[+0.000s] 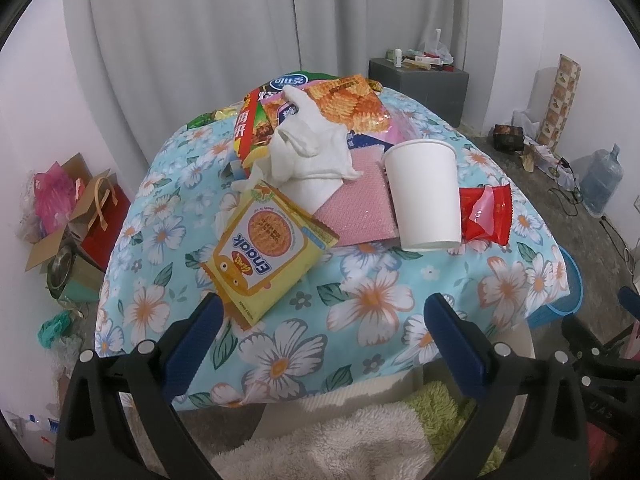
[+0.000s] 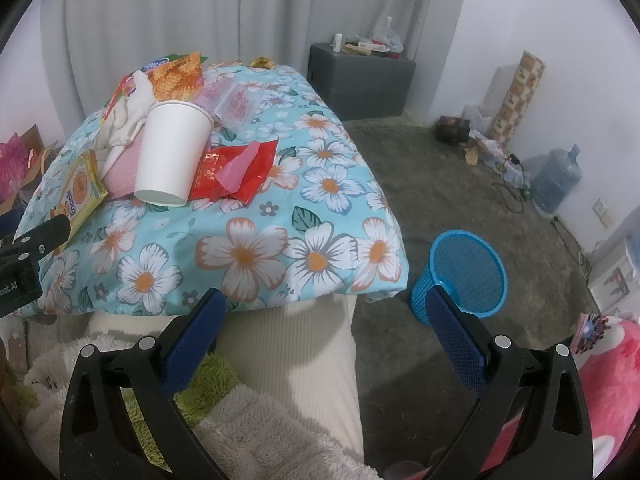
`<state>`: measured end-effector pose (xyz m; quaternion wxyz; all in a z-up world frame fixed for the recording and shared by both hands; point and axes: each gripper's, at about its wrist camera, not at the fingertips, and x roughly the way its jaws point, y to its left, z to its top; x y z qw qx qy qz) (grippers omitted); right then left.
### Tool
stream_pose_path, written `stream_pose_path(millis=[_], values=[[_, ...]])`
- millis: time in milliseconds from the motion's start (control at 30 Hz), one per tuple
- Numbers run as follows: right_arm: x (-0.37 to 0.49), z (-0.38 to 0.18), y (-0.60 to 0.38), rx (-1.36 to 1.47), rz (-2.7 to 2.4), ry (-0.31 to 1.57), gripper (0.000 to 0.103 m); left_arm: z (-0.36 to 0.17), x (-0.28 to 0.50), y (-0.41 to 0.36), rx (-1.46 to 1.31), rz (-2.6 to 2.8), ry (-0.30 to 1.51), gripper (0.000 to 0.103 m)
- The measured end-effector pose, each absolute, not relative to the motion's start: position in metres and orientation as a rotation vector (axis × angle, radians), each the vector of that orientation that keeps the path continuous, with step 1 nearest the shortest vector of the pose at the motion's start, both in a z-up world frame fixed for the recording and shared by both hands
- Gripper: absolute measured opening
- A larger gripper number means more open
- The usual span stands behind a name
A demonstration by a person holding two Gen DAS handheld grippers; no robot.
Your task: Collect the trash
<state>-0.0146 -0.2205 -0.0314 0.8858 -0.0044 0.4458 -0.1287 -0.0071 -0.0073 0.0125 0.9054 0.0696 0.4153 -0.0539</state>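
Trash lies piled on a flowered tablecloth [image 1: 372,300]: a yellow Enaak snack packet [image 1: 268,252], a white paper cup [image 1: 424,194] tipped toward me, a red wrapper [image 1: 486,214], crumpled white tissue [image 1: 316,148], a pink sheet [image 1: 356,210] and orange snack bags [image 1: 344,100]. My left gripper [image 1: 324,308] is open and empty, just in front of the yellow packet. My right gripper [image 2: 324,304] is open and empty at the table's near right edge. The cup [image 2: 172,152] and red wrapper [image 2: 240,172] lie far left of it. A blue mesh bin [image 2: 464,272] stands on the floor by its right finger.
A grey box [image 2: 360,76] with small items stands against the far wall. A water jug [image 2: 556,180], cables and a patterned roll [image 2: 516,100] lie along the right wall. Cardboard boxes and bags [image 1: 76,216] sit on the floor at left. A fluffy blanket [image 2: 256,428] is below the grippers.
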Motion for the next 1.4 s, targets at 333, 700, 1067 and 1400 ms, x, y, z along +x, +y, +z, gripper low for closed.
stream_pose_path(millis=[333, 700, 1067, 1400], values=[[-0.015, -0.031, -0.221, -0.009, -0.267, 0.925, 0.095, 0.011, -0.007, -0.005, 0.143, -0.112, 0.864, 0.099], [0.011, -0.022, -0.231, 0.069, -0.200, 0.839, 0.095, 0.003, 0.007, 0.008, 0.046, -0.229, 0.896, 0.099], [0.056, -0.040, -0.257, 0.320, -0.076, 0.865, 0.095, 0.006, 0.039, 0.057, -0.193, -0.371, 0.817, 0.099], [0.086, -0.060, -0.271, 0.502, 0.069, 0.928, 0.083, -0.018, 0.035, 0.044, 0.226, -0.375, 0.723, 0.097]])
